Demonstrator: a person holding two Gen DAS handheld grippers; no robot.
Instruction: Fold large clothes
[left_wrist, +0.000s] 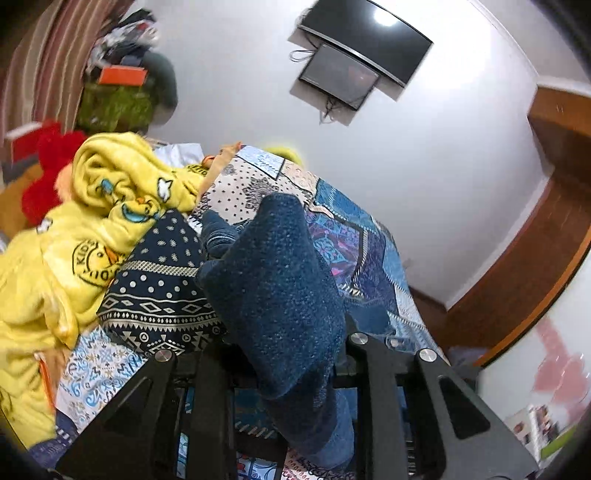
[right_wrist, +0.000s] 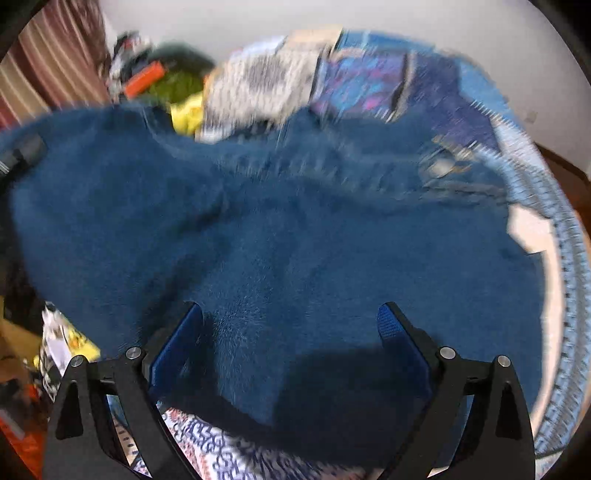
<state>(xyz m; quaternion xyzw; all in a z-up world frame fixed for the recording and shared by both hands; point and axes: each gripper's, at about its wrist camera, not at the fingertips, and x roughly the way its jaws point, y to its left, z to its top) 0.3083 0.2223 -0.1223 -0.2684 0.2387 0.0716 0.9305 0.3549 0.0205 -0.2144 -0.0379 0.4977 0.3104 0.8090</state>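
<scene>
Blue fleece garment lies spread over the patterned bedspread, beside the yellow blanket heaped on the same bedspread. Left tongs are clamped on a fold of it, lifted off the bedspread; right tongs gape wide just above it, gripping nothing. Looks soft, thick, floppy, probably not slippery: best pinched at a hem or corner.

The left claw grips a bunched fold of dark blue fleece garment, which rises between its black fingers. Beneath lies a bed covered in a blue patchwork bedsheet. A rumpled yellow duck-print blanket lies to the left, beside a navy patterned cloth. Two dark screens hang on the white wall.
</scene>
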